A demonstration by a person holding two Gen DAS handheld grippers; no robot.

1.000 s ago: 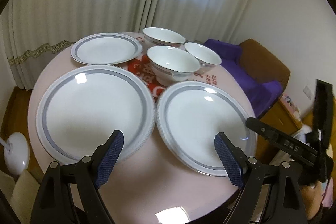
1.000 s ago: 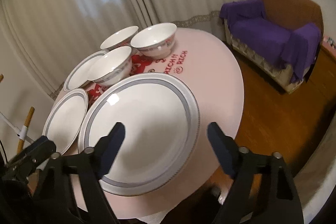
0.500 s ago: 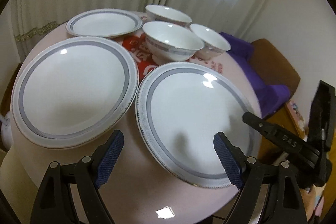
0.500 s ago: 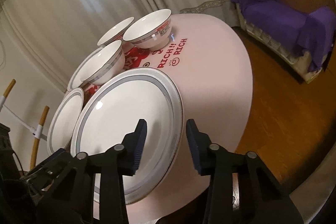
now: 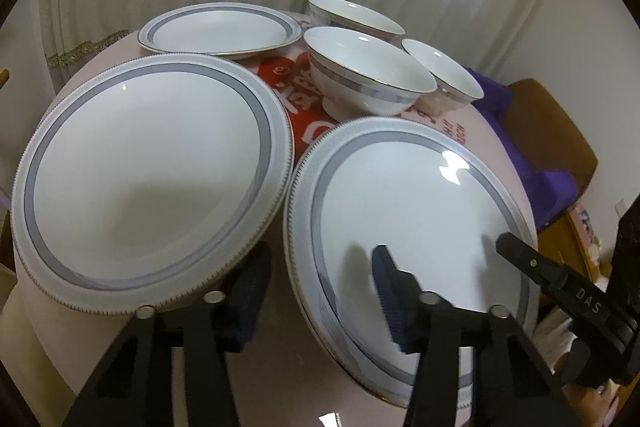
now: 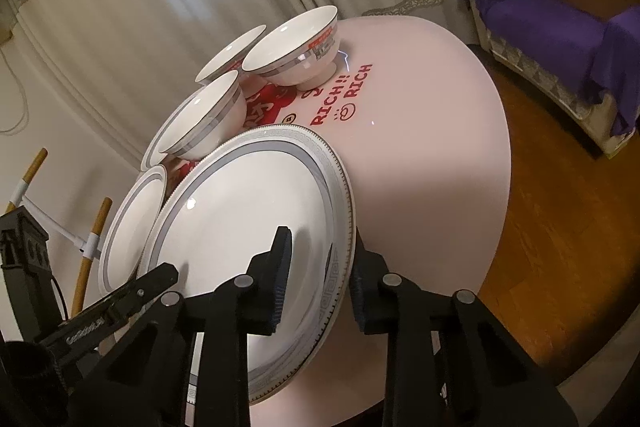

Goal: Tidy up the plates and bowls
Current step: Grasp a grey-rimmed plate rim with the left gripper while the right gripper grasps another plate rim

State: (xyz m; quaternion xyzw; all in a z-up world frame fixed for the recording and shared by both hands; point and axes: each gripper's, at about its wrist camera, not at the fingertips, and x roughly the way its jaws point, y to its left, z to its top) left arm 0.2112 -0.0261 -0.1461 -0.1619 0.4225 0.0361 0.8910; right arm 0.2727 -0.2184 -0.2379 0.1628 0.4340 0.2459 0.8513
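Observation:
Two large white plates with grey bands lie side by side on a round pink table [image 5: 280, 367]. My left gripper [image 5: 320, 291] straddles the near left rim of the right plate [image 5: 408, 219]. One finger is over that plate, the other is down between the two plates beside the left plate [image 5: 152, 179]. Its jaws are closing and do not press. My right gripper [image 6: 320, 279] straddles the opposite rim of the same plate [image 6: 248, 227], one pad above and one below. Its jaws are closing too, with a small gap left. Three white bowls [image 5: 368, 79] and a smaller plate [image 5: 220, 31] stand behind.
A red print covers the table's middle [image 6: 340, 99] under the bowls. A sofa with a purple cover [image 6: 552, 19] stands on the wooden floor [image 6: 540, 227] to the right. Curtains hang behind the table. Wooden-tipped white legs [image 6: 92, 239] stand at the left.
Both grippers have sunk and come closer to the right plate's rims. The right jaws narrowed first, then the left jaws. The dishes have not moved.

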